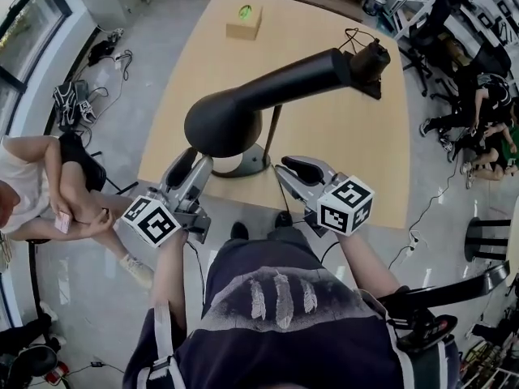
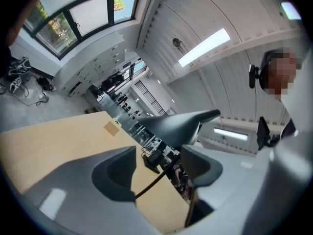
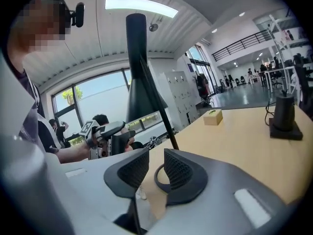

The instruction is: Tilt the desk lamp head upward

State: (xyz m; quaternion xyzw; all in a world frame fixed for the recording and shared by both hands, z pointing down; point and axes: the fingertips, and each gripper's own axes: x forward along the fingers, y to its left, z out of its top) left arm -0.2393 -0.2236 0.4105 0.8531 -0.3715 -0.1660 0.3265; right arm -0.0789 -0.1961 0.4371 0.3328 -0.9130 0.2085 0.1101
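While you hold both grippers at the near edge of the table [image 1: 349, 144], the desk lamp [image 1: 300, 75] stands just beyond them, its head [image 1: 220, 124] drooping toward you. Your left gripper [image 1: 197, 162] has its fingers spread wide and empty. Your right gripper [image 1: 292, 171] shows a narrower gap and grips nothing.
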